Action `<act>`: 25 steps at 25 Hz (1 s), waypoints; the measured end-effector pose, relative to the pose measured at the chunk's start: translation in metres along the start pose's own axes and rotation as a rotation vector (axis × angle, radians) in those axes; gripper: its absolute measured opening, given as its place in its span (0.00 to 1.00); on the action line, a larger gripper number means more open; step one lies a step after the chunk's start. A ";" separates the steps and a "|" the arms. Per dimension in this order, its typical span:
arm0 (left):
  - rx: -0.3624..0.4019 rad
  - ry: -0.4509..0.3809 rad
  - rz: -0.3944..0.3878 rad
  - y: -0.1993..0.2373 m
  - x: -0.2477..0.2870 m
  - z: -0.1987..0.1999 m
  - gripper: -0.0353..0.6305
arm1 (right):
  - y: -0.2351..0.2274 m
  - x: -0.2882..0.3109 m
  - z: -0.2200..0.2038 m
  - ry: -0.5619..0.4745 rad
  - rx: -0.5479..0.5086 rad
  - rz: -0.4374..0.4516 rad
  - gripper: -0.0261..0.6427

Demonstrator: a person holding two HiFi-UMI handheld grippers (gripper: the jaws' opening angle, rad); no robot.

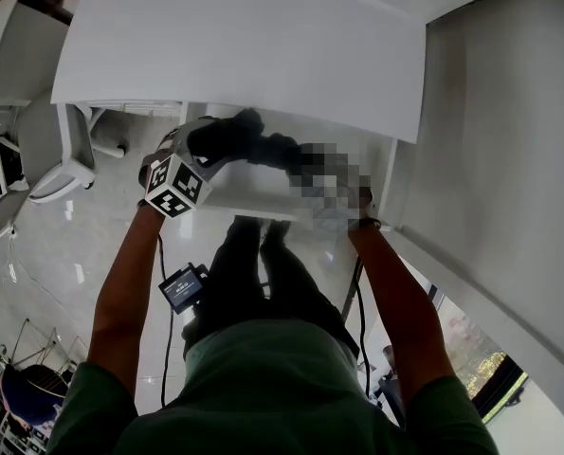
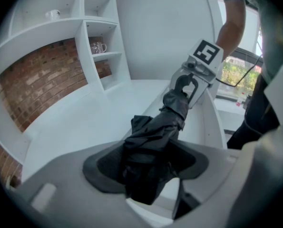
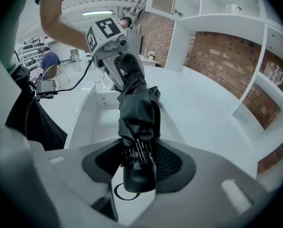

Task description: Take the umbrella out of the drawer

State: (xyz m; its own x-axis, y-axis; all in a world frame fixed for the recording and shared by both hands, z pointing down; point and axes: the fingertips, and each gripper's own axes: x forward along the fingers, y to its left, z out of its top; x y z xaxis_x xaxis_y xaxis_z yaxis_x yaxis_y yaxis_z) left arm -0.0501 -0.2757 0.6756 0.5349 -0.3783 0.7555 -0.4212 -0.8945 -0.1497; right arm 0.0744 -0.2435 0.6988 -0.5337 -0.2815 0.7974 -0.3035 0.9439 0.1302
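Note:
A folded black umbrella (image 1: pixel 253 146) hangs level in the air between my two grippers, above the open white drawer (image 1: pixel 248 204) under the desk. My left gripper (image 2: pixel 148 167) is shut on the canopy end, with fabric bunched between its jaws. My right gripper (image 3: pixel 139 163) is shut on the other end, where the black handle (image 3: pixel 139 177) and rib tips poke out between its jaws. In the head view my left gripper (image 1: pixel 206 148) with its marker cube sits at the umbrella's left; the right one is hidden by a mosaic patch. Each gripper view shows the opposite gripper (image 2: pixel 197 75) (image 3: pixel 112 44) at the umbrella's far end.
The white desktop (image 1: pixel 244 45) overhangs the drawer. White wall shelves (image 2: pixel 101 37) with a brick back hold a cup (image 2: pixel 52 14) and a glass (image 2: pixel 98 47). A white chair (image 1: pixel 59 173) stands to the left. A cabled small screen (image 1: pixel 181 287) hangs by my legs.

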 end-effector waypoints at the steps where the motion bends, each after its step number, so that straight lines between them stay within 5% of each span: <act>1: 0.004 -0.002 0.004 0.001 -0.003 0.003 0.47 | -0.001 -0.003 0.003 -0.003 -0.004 -0.005 0.33; 25: 0.104 -0.047 0.092 0.084 -0.045 0.070 0.47 | -0.081 -0.040 0.071 -0.046 -0.069 -0.126 0.33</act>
State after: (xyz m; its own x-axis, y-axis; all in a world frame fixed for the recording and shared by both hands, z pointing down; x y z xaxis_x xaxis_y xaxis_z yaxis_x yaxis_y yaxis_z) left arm -0.0585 -0.3510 0.5848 0.5318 -0.4687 0.7053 -0.3935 -0.8743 -0.2843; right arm 0.0644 -0.3209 0.6150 -0.5313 -0.4045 0.7444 -0.3161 0.9098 0.2688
